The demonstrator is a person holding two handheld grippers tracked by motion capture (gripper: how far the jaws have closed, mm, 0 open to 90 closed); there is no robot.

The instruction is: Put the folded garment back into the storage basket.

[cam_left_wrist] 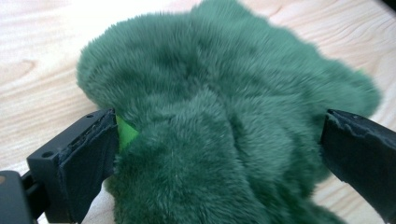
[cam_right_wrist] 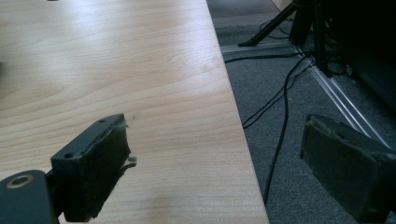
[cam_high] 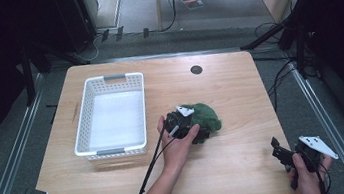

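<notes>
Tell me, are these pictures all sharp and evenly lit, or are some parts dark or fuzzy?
High view: the table is brightly lit, the room's edges fall into black, and the picture is a bit soft. Left gripper view: the green plush is in focus, the wood behind slightly washed out. Right gripper view: wood grain is crisp, the near tool pads blurrier, the top right corner dark.

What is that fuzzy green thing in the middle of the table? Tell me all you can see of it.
The green plush thing is a soft lump of dark green, long-piled fur, like a stuffed toy or a bunched cloth; its shape is unclear. A brighter green patch shows at one side. It lies on the wooden table, to the right of the white basket and apart from it. The left gripper is at it, jaws wide apart on either side, not clamped.
</notes>
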